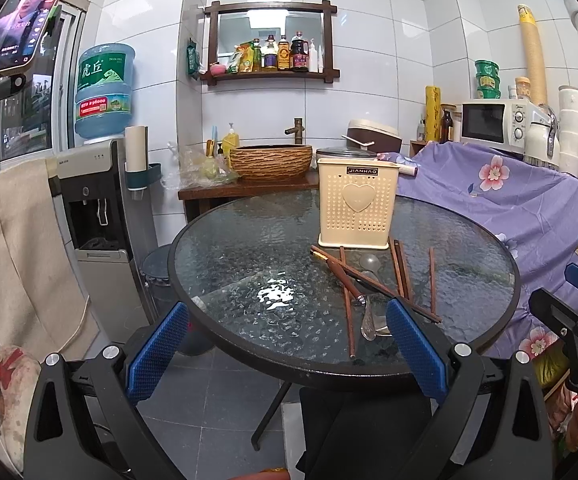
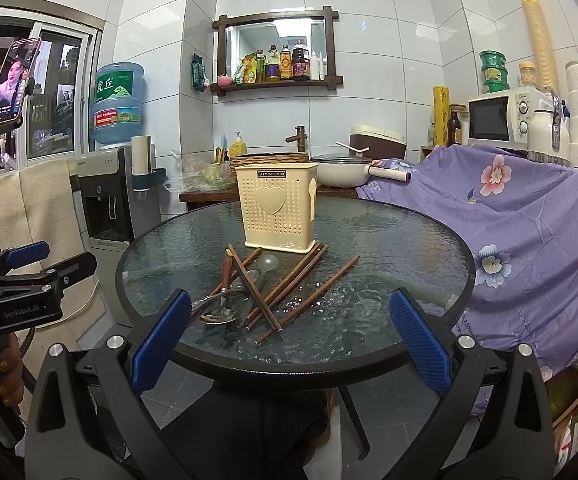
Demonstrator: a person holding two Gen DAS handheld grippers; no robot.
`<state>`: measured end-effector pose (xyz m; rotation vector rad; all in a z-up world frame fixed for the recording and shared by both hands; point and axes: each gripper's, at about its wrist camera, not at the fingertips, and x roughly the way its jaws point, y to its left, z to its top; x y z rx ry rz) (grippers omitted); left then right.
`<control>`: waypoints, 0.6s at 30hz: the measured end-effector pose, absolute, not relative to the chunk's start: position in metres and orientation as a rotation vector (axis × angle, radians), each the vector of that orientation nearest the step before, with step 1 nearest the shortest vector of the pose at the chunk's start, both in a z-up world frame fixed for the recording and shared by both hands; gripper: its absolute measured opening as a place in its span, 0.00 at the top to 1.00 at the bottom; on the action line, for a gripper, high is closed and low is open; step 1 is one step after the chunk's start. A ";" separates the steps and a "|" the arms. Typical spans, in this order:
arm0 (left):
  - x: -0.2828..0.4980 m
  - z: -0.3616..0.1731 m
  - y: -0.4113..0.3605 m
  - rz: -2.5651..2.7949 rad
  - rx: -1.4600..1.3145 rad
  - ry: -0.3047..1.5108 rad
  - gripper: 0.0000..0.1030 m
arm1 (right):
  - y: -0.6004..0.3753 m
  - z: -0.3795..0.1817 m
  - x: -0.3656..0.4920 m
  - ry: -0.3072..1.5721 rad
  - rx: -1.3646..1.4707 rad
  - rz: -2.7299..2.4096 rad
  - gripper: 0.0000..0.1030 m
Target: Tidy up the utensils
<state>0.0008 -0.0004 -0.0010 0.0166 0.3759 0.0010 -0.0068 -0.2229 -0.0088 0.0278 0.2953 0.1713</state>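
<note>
Left tool: fingers spread wide, nothing between them, held off the near edge of the round glass worktop. Right tool: likewise spread wide and empty, at the near edge.

Cream perforated holder stands upright toward the far side of the worktop. Directly in front of it lies a loose, crossed heap of wooden chopsticks, some touching the holder's base. Metal spoons lie at the heap's left side, under several chopsticks. A clear plastic spoon lies among them, nearer the holder.
</note>
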 end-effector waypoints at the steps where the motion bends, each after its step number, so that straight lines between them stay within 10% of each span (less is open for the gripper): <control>1: 0.001 -0.001 0.000 0.001 0.017 0.376 0.06 | -0.223 -0.009 -0.007 0.295 0.028 0.170 0.05; 18: 0.000 -0.003 0.001 0.000 0.018 0.379 0.06 | -0.221 -0.011 -0.006 0.300 0.031 0.172 0.05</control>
